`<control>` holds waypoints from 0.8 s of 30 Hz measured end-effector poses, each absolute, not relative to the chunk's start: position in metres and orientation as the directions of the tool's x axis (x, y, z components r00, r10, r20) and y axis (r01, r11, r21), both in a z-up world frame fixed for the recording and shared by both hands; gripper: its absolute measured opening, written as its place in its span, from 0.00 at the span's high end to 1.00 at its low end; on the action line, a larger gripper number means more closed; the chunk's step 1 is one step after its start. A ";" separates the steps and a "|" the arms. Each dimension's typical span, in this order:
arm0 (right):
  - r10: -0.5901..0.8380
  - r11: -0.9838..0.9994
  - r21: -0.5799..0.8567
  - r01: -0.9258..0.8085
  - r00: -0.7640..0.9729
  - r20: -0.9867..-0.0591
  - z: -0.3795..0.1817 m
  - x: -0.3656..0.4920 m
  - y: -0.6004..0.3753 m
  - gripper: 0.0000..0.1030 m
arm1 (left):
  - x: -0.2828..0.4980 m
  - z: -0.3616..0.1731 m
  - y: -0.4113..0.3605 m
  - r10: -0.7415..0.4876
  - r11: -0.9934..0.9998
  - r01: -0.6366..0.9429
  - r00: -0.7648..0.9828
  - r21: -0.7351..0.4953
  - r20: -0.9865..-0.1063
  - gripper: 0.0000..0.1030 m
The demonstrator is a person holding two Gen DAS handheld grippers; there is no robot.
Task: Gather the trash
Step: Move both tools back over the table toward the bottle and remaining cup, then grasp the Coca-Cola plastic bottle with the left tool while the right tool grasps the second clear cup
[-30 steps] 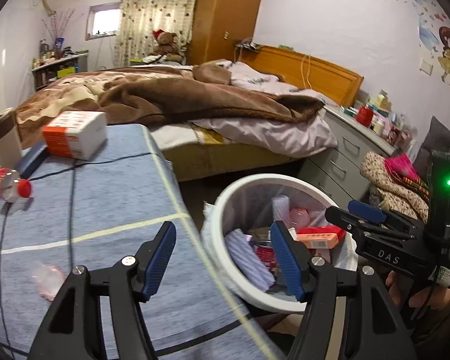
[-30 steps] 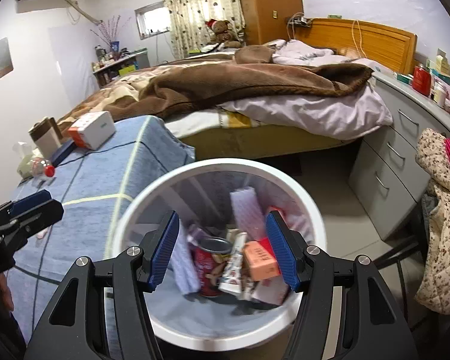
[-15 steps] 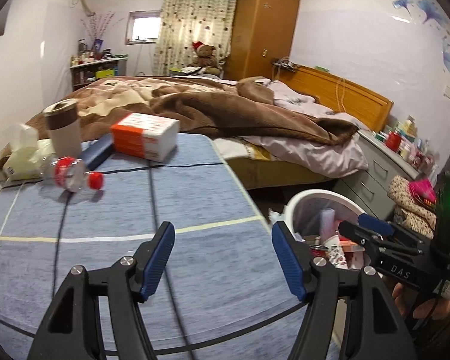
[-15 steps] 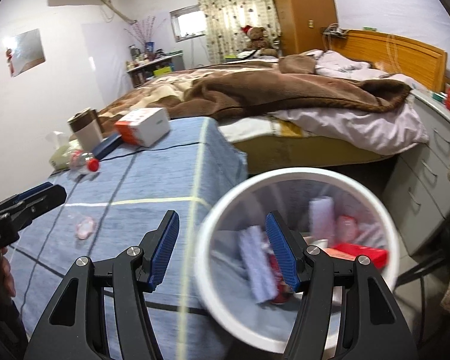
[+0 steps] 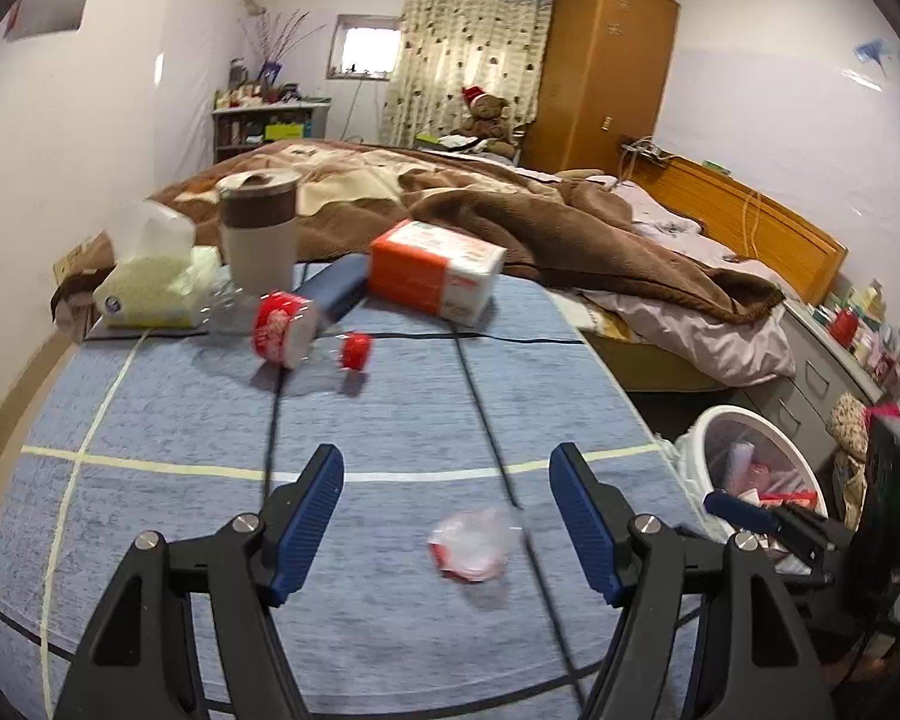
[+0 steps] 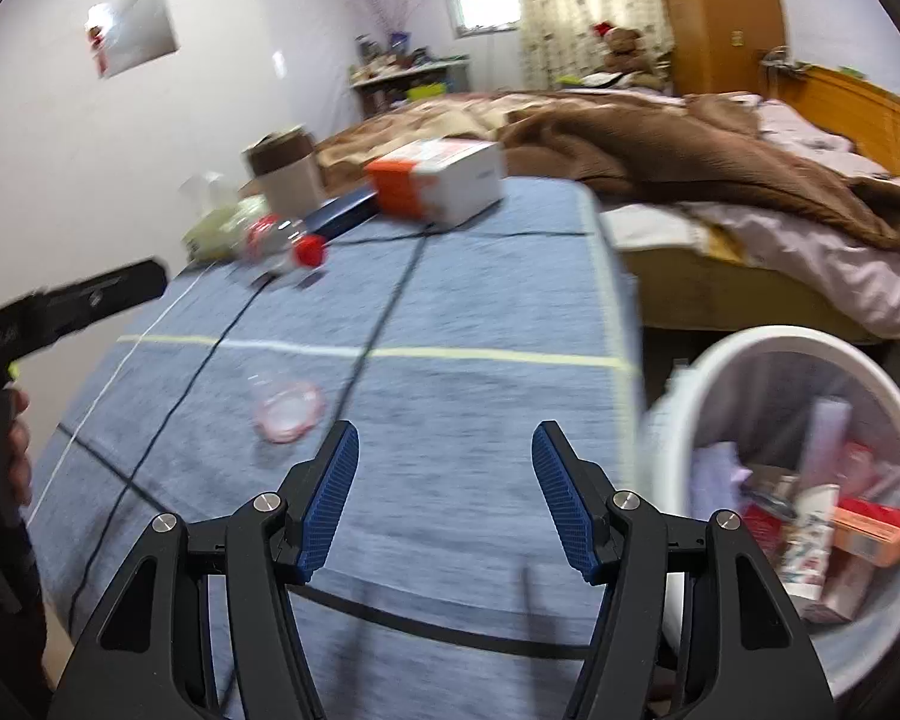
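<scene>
- Trash: a crumpled clear wrapper [image 5: 470, 546] with red edging lies on the blue tablecloth [image 5: 390, 408], nearest of all; its outline is blurred in both views, and in the right wrist view it shows only as a pale pink smear [image 6: 288, 410].
- The left gripper [image 5: 447, 504] hangs over the cloth with its blue pads wide apart and nothing between them; the wrapper sits just ahead, between the two fingers as the camera sees it.
- The right gripper [image 6: 444, 495] is likewise spread and empty, over the cloth's right part, with the wrapper ahead and to the left of its left finger.
- A white bin [image 6: 768, 342] stands beside the table's right edge, holding boxes and wrappers; its far side is cut off by the frame, and its contents are too blurred to name one by one.
- Black cables [image 5: 486, 420] run across the cloth towards the camera.
- Farther back a clear bottle [image 5: 285, 330] with a red label lies on its side, its red cap [image 5: 356, 351] pointing right; whether the cap is on the neck is hard to tell.
- Behind it stand a tissue pack [image 5: 150, 288], a lidded cup [image 5: 258, 228] and an orange-and-white box [image 5: 435, 279].
- Beyond the table is a bed [image 5: 540, 210] under a brown blanket.
</scene>
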State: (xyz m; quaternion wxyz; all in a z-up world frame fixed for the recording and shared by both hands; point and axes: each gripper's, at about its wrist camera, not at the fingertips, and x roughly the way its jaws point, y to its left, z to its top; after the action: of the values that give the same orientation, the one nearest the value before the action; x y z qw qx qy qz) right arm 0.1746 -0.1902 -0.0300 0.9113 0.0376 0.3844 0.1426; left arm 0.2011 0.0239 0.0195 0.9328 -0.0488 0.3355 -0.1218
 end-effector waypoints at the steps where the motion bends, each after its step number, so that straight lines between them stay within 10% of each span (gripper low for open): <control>1: 0.305 0.951 0.181 -0.252 0.653 -0.693 -0.031 0.176 -0.183 0.40 | 0.204 0.018 0.030 -0.254 0.967 0.184 0.745 -0.176 -0.617 0.29; 21: 0.365 0.906 0.155 -0.394 0.541 -0.757 -0.052 0.211 -0.095 0.40 | 0.290 -0.005 0.096 -0.222 0.973 0.113 0.710 -0.203 -0.669 0.26; 24: 0.363 0.906 0.152 -0.395 0.541 -0.759 -0.054 0.217 -0.089 0.56 | 0.310 -0.009 0.100 -0.199 0.979 0.112 0.703 -0.170 -0.683 0.26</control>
State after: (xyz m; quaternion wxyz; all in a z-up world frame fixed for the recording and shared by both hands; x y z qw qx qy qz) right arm 0.2171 -0.0894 -0.0535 0.8775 -0.0189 0.4277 0.2160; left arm 0.3101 0.1003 -0.0085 0.9209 -0.0578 0.3761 -0.0842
